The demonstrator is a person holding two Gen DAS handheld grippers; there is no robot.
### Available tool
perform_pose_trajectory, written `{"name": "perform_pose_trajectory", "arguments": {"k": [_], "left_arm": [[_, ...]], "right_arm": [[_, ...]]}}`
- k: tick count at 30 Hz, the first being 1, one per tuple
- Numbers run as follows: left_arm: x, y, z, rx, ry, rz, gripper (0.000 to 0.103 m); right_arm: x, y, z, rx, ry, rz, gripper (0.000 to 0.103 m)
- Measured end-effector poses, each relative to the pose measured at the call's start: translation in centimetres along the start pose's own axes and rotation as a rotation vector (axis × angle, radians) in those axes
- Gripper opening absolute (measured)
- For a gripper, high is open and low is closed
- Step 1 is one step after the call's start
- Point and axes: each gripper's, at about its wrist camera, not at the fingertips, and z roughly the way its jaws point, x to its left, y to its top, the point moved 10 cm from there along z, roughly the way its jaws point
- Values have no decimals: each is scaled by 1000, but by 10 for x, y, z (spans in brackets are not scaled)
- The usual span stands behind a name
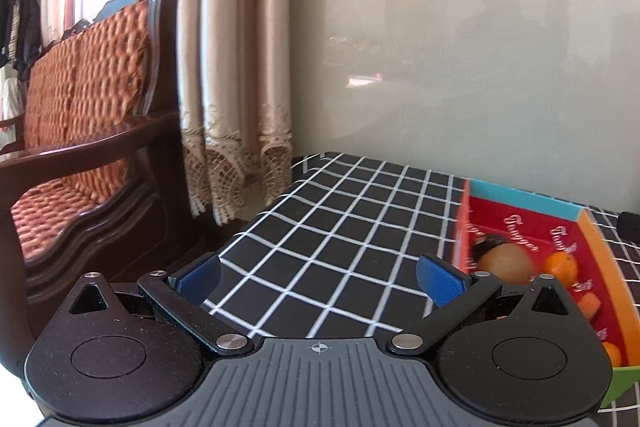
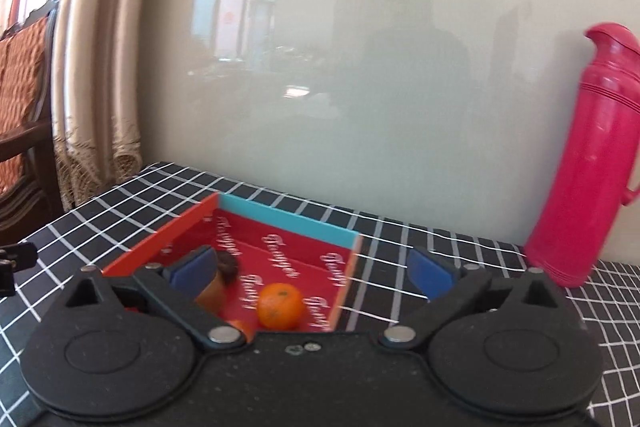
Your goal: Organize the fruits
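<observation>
A shallow cardboard box with a red inside and a teal far wall point(image 2: 288, 215) lies on the black checked tablecloth. In it are a tangerine point(image 2: 279, 305), a dark round fruit point(image 2: 228, 265) and a brown fruit point(image 2: 212, 291) partly hidden by my right gripper's left finger. My right gripper point(image 2: 314, 271) hangs open above the box's near end, its blue pads touching nothing. In the left wrist view the box point(image 1: 524, 197) sits to the right, holding a brown fruit point(image 1: 506, 263) and a tangerine point(image 1: 562, 267). My left gripper point(image 1: 320, 275) is open over bare cloth, left of the box.
A tall pink thermos flask point(image 2: 588, 155) stands at the back right against the glossy wall panel. A wooden armchair with a woven orange cushion point(image 1: 80, 115) and a beige curtain point(image 1: 236, 67) lie beyond the table's left edge. Bare checked cloth point(image 1: 320, 211) spreads left of the box.
</observation>
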Motion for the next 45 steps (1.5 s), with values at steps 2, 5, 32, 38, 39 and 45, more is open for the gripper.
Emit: {"name": "perform_pose_trajectory", "arguments": {"k": [2, 5, 32, 38, 39, 45], "left_arm": [[-18, 4, -7, -16, -30, 9, 103], [-55, 7, -24, -43, -86, 47, 103], [-125, -58, -156, -118, -221, 152, 103], [-120, -59, -154, -114, -222, 123, 103], [-118, -59, -153, -112, -222, 108, 103], [-114, -60, -150, -105, -225, 77, 103]], "right_arm": [[-22, -1, -6, -7, -30, 39, 102], [-59, -5, -22, -28, -70, 111, 103], [-127, -98, -172, -106, -164, 199, 103], [-123, -99, -163, -77, -184, 190, 103], [-122, -100, -163, -73, -189, 181, 103], [-123, -97, -165, -97, -213, 146, 103]]}}
